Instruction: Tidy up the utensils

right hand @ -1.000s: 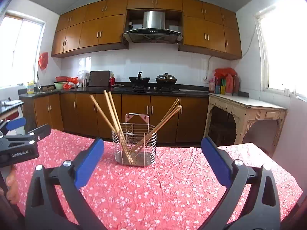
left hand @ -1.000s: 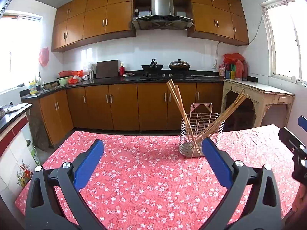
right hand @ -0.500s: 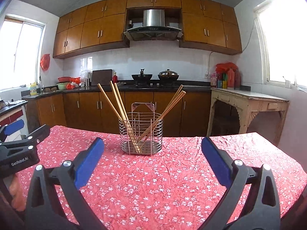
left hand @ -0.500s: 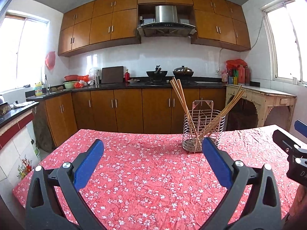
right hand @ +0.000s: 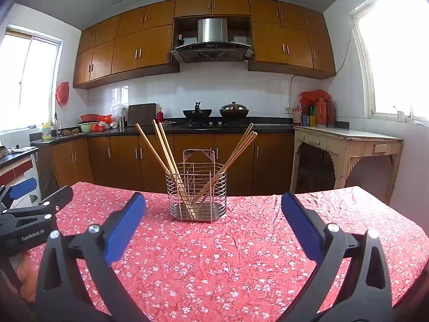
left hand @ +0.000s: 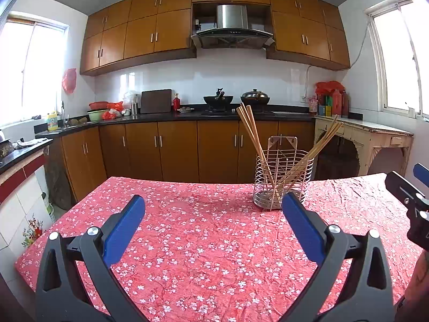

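A wire utensil basket (right hand: 197,191) stands upright on the counter (right hand: 241,255), which is covered by a red floral cloth, and wooden chopsticks (right hand: 166,158) lean out of it in two fans, one toward 11 o'clock and one toward 1 o'clock. Seen from the right wrist camera, the basket sits at 12 o'clock, dead ahead of the right gripper (right hand: 213,214). From the left wrist camera it lies toward 1 o'clock of the left gripper (left hand: 213,214).

Both sets of jaws are spread wide and hold nothing. No loose utensil shows on the cloth, so the chopsticks appear to be already gathered. The step in hand is probably a final check or a tidy of the two fans.

If a stick needs straightening, the right gripper is better lined up. It should close on a single shaft above the basket rim and move it gently. The light wire basket may tip or slide on the wrinkled cloth, so the left gripper could steady its wall.

The counter in front of both grippers is bare, with open room at 9 and 3 o'clock. The far edge lies just behind the basket, so any push toward 12 o'clock risks sending it off. The two grippers are near each other side by side.
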A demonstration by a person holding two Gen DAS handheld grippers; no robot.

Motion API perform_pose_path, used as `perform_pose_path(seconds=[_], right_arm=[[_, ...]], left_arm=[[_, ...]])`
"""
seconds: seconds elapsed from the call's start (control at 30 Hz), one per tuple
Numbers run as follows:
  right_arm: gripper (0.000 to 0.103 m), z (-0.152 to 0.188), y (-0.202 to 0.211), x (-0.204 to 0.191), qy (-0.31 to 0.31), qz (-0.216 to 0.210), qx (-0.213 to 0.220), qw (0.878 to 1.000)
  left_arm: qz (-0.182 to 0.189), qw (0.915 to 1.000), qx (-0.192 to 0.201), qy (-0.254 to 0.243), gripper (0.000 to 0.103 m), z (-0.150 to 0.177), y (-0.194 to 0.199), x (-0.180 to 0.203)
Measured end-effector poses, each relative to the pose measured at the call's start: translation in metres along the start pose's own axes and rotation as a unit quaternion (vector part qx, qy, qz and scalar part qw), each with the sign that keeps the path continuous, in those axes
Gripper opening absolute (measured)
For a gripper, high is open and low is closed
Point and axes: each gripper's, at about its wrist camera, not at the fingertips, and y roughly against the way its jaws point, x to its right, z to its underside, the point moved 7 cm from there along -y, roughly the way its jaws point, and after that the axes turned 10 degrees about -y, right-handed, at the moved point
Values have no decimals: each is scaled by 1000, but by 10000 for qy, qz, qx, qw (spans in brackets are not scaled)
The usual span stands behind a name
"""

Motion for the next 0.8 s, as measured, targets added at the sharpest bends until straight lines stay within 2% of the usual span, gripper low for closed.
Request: perform_pose_path(seconds=[0.8], right_arm=[[99, 5, -8, 5, -101, -8, -119, 9999]], left_arm=[[48, 10000, -82, -30, 101, -2, -3, 6]])
